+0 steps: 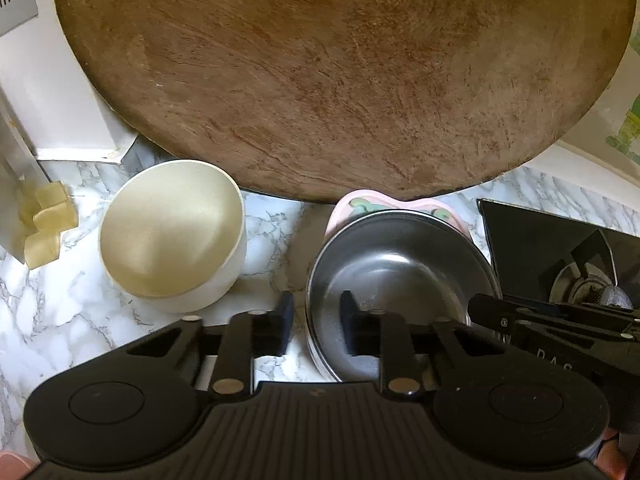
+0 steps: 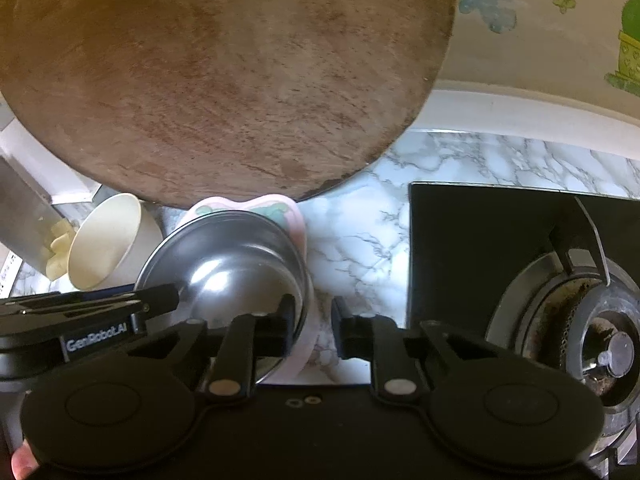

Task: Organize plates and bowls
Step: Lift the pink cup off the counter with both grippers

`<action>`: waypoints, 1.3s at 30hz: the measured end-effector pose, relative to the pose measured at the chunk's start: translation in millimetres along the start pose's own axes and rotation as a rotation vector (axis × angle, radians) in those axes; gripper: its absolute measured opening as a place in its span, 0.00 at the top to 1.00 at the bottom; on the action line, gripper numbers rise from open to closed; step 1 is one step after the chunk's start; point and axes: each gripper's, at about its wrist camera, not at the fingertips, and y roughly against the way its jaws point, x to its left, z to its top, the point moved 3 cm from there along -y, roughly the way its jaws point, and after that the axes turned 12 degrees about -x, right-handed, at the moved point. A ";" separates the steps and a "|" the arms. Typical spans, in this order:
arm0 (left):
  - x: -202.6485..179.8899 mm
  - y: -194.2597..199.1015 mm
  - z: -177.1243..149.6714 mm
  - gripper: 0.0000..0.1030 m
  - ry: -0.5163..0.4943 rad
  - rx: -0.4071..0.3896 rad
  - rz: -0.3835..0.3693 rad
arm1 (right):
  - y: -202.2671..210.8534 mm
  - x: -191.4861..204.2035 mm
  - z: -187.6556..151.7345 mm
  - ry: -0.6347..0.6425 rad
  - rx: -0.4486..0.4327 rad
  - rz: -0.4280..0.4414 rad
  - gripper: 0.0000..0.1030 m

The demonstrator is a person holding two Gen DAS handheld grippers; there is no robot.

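Steel bowl (image 1: 400, 280) sits on pink plate (image 1: 456, 210), marble surface (image 1: 272, 224). Left gripper (image 1: 316, 326) jaws pinch its left rim; right gripper (image 2: 312, 326) jaws pinch right rim and plate edge. Cream bowl (image 1: 172, 228) apart, unstacked; sorting barely begun.

pink plate (image 1: 448, 210) mostly hidden under steel bowl (image 1: 400, 264), chopping board (image 1: 340, 72) cropped

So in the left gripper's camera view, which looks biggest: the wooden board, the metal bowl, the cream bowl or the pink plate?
1. Wooden board.
2. Metal bowl.
3. Cream bowl, though it looks close to the metal one.
Pink plate: mostly hidden under the metal bowl, so I can't rank it.
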 end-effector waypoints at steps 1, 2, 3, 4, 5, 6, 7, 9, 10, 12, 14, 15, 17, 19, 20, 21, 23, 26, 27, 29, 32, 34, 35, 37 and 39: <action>-1.3 -1.1 -0.2 0.87 -0.006 0.007 0.002 | 0.4 1.2 0.0 0.004 0.000 0.002 0.87; -2.6 -2.0 -0.4 0.90 -0.015 0.011 0.013 | 0.7 2.6 0.1 0.010 0.001 0.005 0.89; -3.6 -2.2 -0.3 0.90 -0.022 0.013 0.020 | 1.0 4.0 0.0 0.015 0.002 0.007 0.90; -4.2 -2.0 0.0 0.90 -0.021 0.014 0.020 | 1.4 5.6 -0.4 0.026 0.001 0.000 0.91; -3.9 -1.7 0.2 0.90 -0.016 0.014 0.018 | 1.7 6.9 -0.8 0.036 0.000 -0.007 0.91; -3.5 -1.1 0.5 0.92 -0.013 0.013 0.017 | 2.1 7.9 -1.3 0.045 -0.002 -0.013 0.91; -3.5 -0.7 0.6 0.92 -0.012 0.013 0.018 | 2.5 8.3 -1.8 0.050 -0.003 -0.018 0.91; -4.0 0.4 0.2 0.95 -0.018 0.018 0.019 | 3.7 8.0 -2.2 0.046 -0.005 -0.025 0.91; -4.2 1.5 0.0 0.95 -0.022 0.016 0.019 | 4.1 7.8 -2.5 0.047 -0.005 -0.029 0.92; -5.4 4.7 -0.7 0.96 -0.027 0.010 0.019 | 5.8 7.5 -2.9 0.052 -0.007 -0.035 0.92; -7.1 9.2 -1.9 0.96 -0.034 0.001 0.020 | 7.9 7.0 -4.0 0.055 -0.005 -0.038 0.92; -7.8 10.9 -2.3 0.96 -0.036 -0.003 0.022 | 9.3 6.7 -4.4 0.054 -0.004 -0.040 0.93; -7.8 13.1 -4.7 0.96 -0.030 0.005 0.018 | 12.7 6.6 -5.0 0.055 -0.006 -0.038 0.93; -6.7 16.1 -7.9 0.96 -0.019 0.007 0.010 | 16.3 6.2 -5.8 0.056 -0.005 -0.040 0.93; -5.9 17.2 -9.5 0.96 -0.013 0.012 0.004 | 17.9 6.4 -6.6 0.061 -0.004 -0.039 0.93; -5.3 17.3 -11.0 0.96 -0.009 0.021 -0.002 | 19.1 6.4 -7.7 0.068 -0.002 -0.040 0.93; -4.6 17.4 -14.6 0.96 0.000 0.039 -0.010 | 20.4 5.1 -9.8 0.064 0.003 -0.041 0.94; -7.9 16.5 -18.6 0.96 -0.015 0.061 -0.012 | 24.6 3.1 -13.5 0.042 0.009 -0.035 0.95; -8.8 16.3 -20.0 0.96 -0.014 0.070 -0.015 | 26.4 3.2 -14.7 0.044 0.008 -0.037 0.95; -9.1 15.6 -23.0 0.96 -0.011 0.086 -0.018 | 29.0 3.2 -16.8 0.047 0.009 -0.041 0.95; -12.5 18.3 -27.1 0.96 -0.031 0.092 -0.012 | 31.7 0.7 -18.9 0.032 0.012 -0.039 0.95; -17.4 21.9 -28.2 0.96 -0.062 0.089 0.001 | 32.7 0.0 -20.6 0.029 0.010 -0.037 0.95; -18.7 22.9 -28.7 0.96 -0.069 0.092 0.004 | 33.3 0.0 -21.6 0.028 0.009 -0.039 0.95; -18.9 24.1 -29.8 0.97 -0.069 0.102 0.002 | 35.6 0.1 -23.0 0.034 0.007 -0.041 0.95; -18.6 25.9 -31.0 0.97 -0.069 0.103 0.003 | 38.4 0.3 -23.0 0.043 0.009 -0.036 0.95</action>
